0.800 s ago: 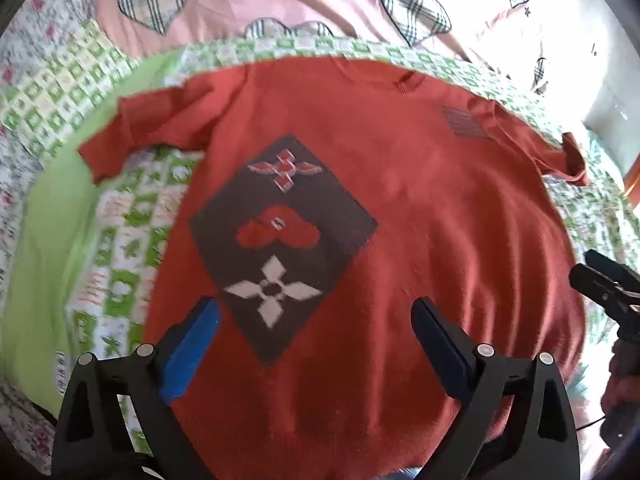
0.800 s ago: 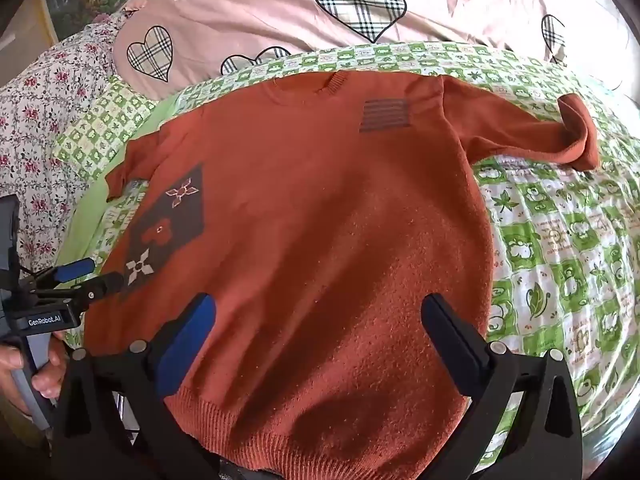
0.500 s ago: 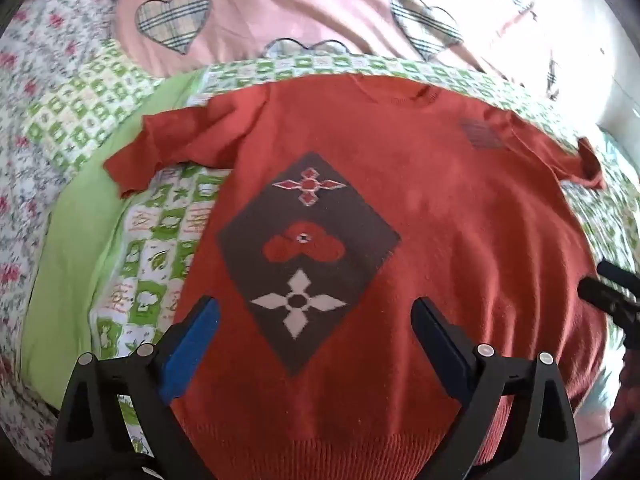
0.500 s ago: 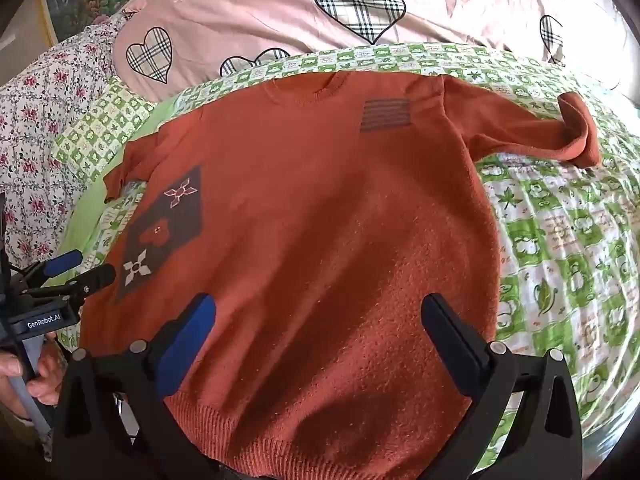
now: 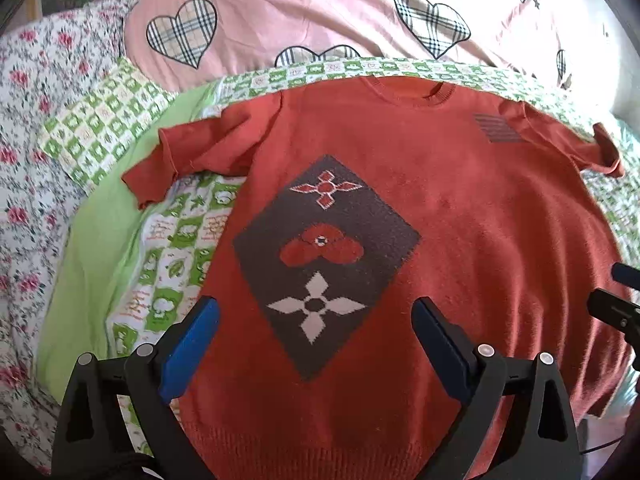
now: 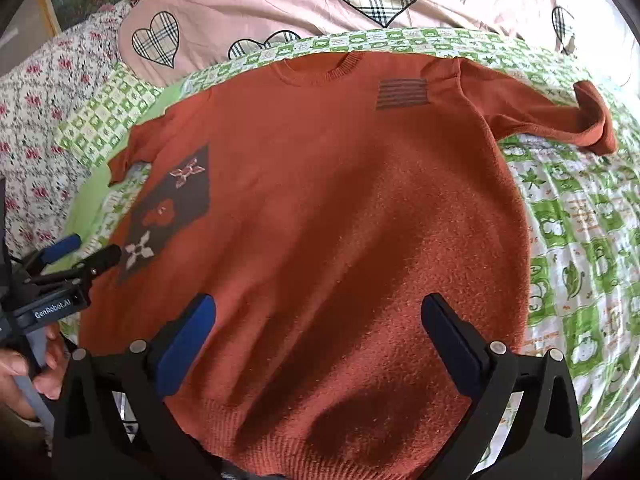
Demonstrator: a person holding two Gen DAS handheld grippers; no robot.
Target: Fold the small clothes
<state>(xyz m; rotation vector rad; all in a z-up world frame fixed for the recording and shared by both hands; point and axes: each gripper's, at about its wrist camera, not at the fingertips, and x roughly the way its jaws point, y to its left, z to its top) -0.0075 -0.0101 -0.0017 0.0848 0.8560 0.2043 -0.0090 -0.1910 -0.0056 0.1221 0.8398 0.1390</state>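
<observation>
A small rust-orange knitted sweater (image 5: pixel 460 216) lies flat and face up on the bed, neck far, hem near. It has a grey diamond patch (image 5: pixel 324 264) with flower shapes and a small striped patch (image 6: pixel 403 94). Both sleeves are spread out sideways; the right sleeve (image 6: pixel 560 116) curls at its cuff. My left gripper (image 5: pixel 316 312) is open and empty above the lower left of the sweater (image 6: pixel 320 216). My right gripper (image 6: pixel 318 312) is open and empty above the lower middle. The left gripper also shows in the right wrist view (image 6: pixel 86 250).
The sweater lies on a green-and-white checked blanket (image 6: pixel 580 240). A pink quilt with plaid hearts (image 5: pixel 320 12) lies behind it, and a floral sheet (image 5: pixel 24 160) at the left. A hand (image 6: pixel 24 368) holds the left gripper's handle.
The left gripper has pulled back and up from the sweater, so more of the garment and bed shows. The right gripper has barely moved. Both stay open.
</observation>
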